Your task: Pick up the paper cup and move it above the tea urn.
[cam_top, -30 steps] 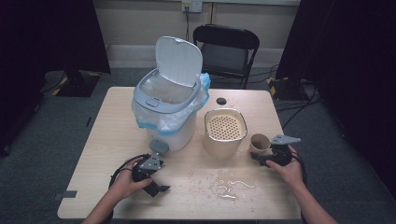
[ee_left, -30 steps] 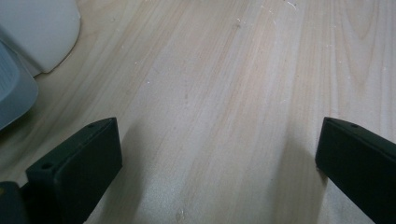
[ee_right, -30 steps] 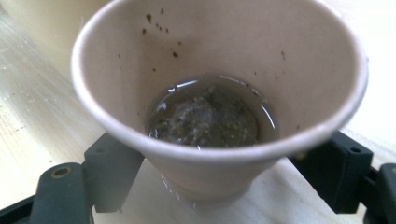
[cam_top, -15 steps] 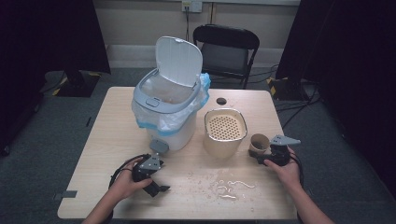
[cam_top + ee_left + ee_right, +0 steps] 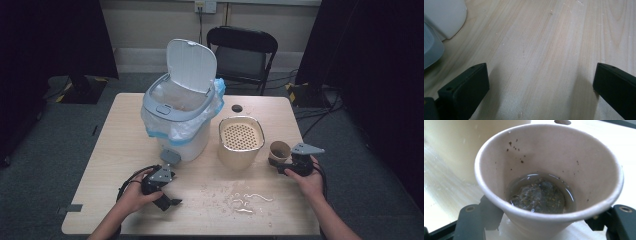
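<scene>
The table (image 5: 115, 145) carries everything, and the layout suggests a cleanup. At about 11 o'clock from the table's centre stands the white bin (image 5: 180, 125), its lid tipped up and back and a blue-edged liner folded over the rim, so waste can go straight in. Just beside it, toward 1 o'clock, sits the cream strainer pot (image 5: 241, 142), its perforated insert facing up, probably there to catch solids while liquid drains through.

At 3 o'clock, just beside that pot, is the paper cup (image 5: 279, 151), upright on the table. The right gripper view shows a shallow pool of brownish liquid with dark dregs in its bottom, which is likely why it is being taken level. The right gripper (image 5: 295, 162) has 1 jaw on each side of the cup's lower wall; its jaws have just been closing around it, and they look to be touching, though a firm squeeze cannot be confirmed.

At 7 o'clock the left gripper (image 5: 167, 197) rests low over bare wood, jaws wide apart and holding nothing, apparently parked.

Near 5 o'clock lies a small spill (image 5: 247, 200) with crumbs.
</scene>
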{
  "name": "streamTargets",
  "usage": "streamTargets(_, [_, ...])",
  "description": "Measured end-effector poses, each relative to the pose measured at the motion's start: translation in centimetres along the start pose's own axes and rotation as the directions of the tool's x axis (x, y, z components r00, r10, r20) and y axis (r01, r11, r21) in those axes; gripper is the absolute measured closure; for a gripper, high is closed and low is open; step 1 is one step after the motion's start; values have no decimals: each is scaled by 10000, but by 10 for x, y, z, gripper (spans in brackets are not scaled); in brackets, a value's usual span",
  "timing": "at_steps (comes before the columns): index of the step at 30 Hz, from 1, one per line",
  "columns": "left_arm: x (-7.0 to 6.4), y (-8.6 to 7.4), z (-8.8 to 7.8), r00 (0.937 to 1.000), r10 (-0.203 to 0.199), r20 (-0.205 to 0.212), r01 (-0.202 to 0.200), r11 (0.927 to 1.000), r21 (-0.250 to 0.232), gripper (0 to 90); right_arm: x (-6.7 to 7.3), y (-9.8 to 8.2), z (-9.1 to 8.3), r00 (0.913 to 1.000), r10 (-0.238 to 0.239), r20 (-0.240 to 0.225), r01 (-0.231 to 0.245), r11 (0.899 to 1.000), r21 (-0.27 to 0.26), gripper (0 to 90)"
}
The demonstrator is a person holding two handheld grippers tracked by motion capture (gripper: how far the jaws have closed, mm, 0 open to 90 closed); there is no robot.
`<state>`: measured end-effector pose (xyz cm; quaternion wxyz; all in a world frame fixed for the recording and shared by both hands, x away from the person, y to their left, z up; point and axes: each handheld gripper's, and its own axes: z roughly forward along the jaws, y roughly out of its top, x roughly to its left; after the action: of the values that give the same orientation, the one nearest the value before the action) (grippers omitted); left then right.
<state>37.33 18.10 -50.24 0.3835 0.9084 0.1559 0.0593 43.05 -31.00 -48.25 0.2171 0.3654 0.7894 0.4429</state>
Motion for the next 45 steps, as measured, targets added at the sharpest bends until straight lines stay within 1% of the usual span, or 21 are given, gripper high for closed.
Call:
streamTargets(2, [0,0,0,10000,-12,22,12,10000,-49,0,-3,5,-1,9999,-92,60,91,9999,79,304])
streamTargets(3, [0,0,0,10000,0,-12,0,10000,-6,0,-4,11,-1,9997,-207,155,205,9997,96,305])
streamTargets(4, [0,0,0,10000,-5,9,5,10000,-30,0,-4,11,-1,9997,-207,155,205,9997,96,305])
streamTargets(7, [0,0,0,10000,-8,4,8,10000,-40,0,-6,24,-1,9992,-291,275,291,9996,-5,307])
streamTargets(8, [0,0,0,10000,4,2,-4,10000,6,0,-6,24,-1,9992,-291,275,291,9996,-5,307])
streamTargets(11, [0,0,0,10000,2,9,-2,10000,-3,0,-6,35,0,9988,-380,323,383,9992,-87,312])
streamTargets(15, [0,0,0,10000,6,-9,-6,10000,3,0,-8,48,2,9971,-600,474,605,9981,-79,316])
streamTargets(23, [0,0,0,10000,0,4,0,10000,-1,0,-12,73,9,9946,-780,679,793,9967,-170,319])
streamTargets(25, [0,0,0,10000,5,-6,-4,10000,4,0,-14,79,13,9947,-736,723,755,9969,-239,320])
streamTargets(31, [0,0,0,10000,6,-8,-6,10000,9,0,-16,87,20,9954,-638,717,666,9970,-385,322])
streamTargets(35, [0,0,0,10000,3,5,-3,10000,0,0,-19,93,23,9960,-497,746,543,9967,-605,323])
streamTargets(36, [0,0,0,10000,-14,30,14,10000,-63,0,-20,96,23,9948,-545,860,602,9961,-651,324])
streamTargets(37, [0,0,0,10000,10,-1,-10,10000,18,0,-20,96,23,9948,-545,860,602,9961,-651,324])
streamTargets(38, [0,0,0,10000,1,4,-1,10000,-16,0,-21,98,24,9942,-575,904,635,9958,-655,324])
streamTargets(39, [0,0,0,10000,6,-9,-6,10000,6,0,-22,101,24,9923,-628,1067,704,9951,-688,326])
streamTargets(40, [0,0,0,10000,1,3,-1,10000,-1,0,-22,101,24,9923,-628,1067,704,9951,-688,326])
streamTargets(44, [0,0,0,10000,-8,-25,8,10000,-8,0,-22,107,26,9855,-1014,1361,1104,9920,-606,327])
streamTargets(45, [0,0,0,10000,3,-6,-3,10000,4,0,-22,109,26,9843,-1044,1424,1143,9914,-630,328])
